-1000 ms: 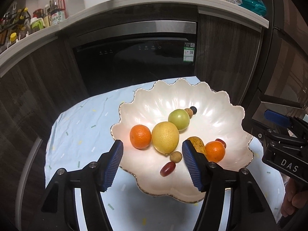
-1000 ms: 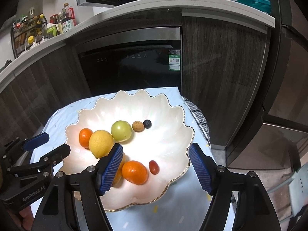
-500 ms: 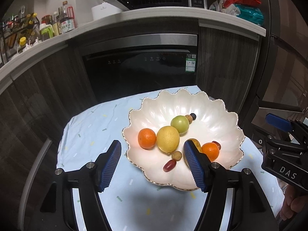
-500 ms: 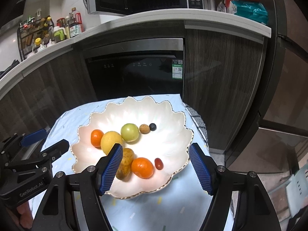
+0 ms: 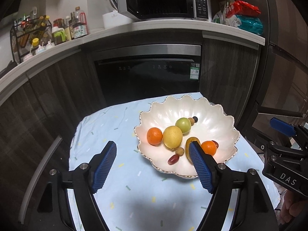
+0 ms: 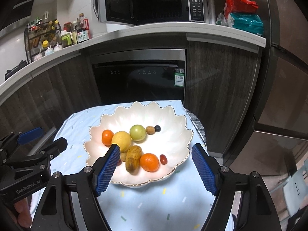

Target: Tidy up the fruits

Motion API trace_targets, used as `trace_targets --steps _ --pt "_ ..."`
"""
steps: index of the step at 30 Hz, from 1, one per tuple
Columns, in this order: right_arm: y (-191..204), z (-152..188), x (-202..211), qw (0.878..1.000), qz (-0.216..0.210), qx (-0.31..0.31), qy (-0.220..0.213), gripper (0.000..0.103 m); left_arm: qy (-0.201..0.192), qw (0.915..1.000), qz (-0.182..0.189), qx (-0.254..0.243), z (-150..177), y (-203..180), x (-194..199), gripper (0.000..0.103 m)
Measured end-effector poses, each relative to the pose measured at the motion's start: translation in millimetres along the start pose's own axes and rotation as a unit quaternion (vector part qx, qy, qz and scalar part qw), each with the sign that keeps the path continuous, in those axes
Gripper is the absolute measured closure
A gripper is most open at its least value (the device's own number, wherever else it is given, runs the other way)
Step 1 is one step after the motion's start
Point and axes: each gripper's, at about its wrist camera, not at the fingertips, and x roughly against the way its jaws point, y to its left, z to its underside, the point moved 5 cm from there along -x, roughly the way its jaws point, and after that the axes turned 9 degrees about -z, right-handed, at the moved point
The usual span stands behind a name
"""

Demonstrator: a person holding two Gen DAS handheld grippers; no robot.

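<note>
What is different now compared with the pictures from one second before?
Both grippers have pulled back and up from the white scalloped bowl, which looks smaller in both views. The left gripper and right gripper have their jaws opening, with nothing held between them. The fruits, such as the lemon and green apple, stayed in place.

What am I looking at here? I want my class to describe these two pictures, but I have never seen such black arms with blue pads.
No robot here: a person holds hand-held tongs in each hand, each with a camera looking along its two fingers. One picture looks along the left tongs, the other along the right tongs. Both pairs are opening with nothing between them. Each picture also shows the other tongs at its edge. On a light blue cloth sits a white scalloped bowl holding two oranges, a lemon, a green fruit and some small fruits. Behind stand cupboards, a worktop and a microwave.
</note>
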Motion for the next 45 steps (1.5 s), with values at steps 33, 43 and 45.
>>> trace_targets --steps 33,43,45 --pt "21 34 65 1.000 -0.011 0.011 -0.025 0.024 -0.013 0.9985 -0.046 0.028 45 25 70 0.019" --pt "25 48 73 0.999 -0.016 0.011 -0.025 0.024 -0.011 0.9978 -0.053 0.037 60 30 79 0.019" --pt "25 49 73 1.000 -0.016 0.010 -0.024 0.024 -0.011 0.9978 -0.053 0.038 61 31 80 0.019"
